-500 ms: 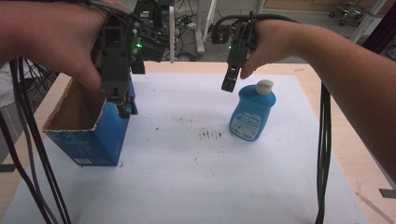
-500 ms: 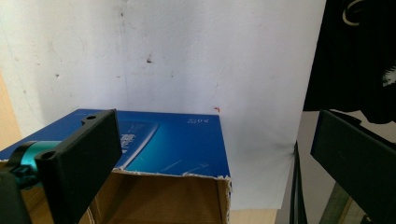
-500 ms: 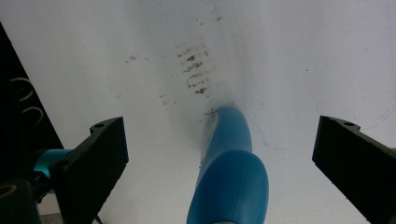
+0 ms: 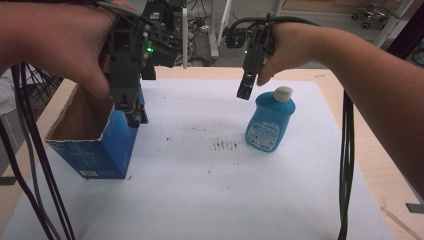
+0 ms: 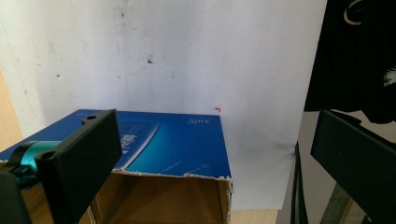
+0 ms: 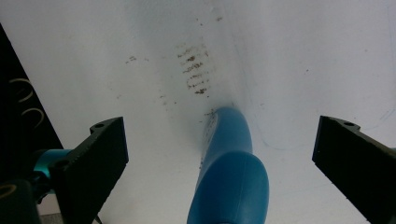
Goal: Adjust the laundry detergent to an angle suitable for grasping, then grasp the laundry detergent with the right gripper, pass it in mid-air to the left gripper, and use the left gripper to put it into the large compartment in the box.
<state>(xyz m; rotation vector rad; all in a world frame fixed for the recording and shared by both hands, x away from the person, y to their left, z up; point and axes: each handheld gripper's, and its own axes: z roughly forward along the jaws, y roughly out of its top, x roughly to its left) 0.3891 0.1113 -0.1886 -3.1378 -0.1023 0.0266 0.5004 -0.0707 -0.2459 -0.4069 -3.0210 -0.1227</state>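
Observation:
An open blue cardboard box (image 4: 100,150) stands at the left of the white sheet. My left gripper (image 4: 134,116) hangs open over the box's right wall. In the left gripper view the box's blue side (image 5: 177,144) and torn top edge lie below the wide-apart jaws of that gripper (image 5: 215,158), untouched. A blue bottle (image 4: 269,127) with a white cap stands upright at the right. My right gripper (image 4: 243,92) hovers open just left of its cap, pointing down. In the right gripper view the bottle (image 6: 231,172) lies between the spread jaws of that gripper (image 6: 219,154), with clear gaps on both sides.
The white sheet (image 4: 200,195) covers a wooden table (image 4: 352,105); a patch of dark marks (image 4: 225,145) lies at its middle. Black cables (image 4: 30,170) trail down at the left, and another cable (image 4: 345,165) hangs at the right. Stands and equipment crowd the far edge.

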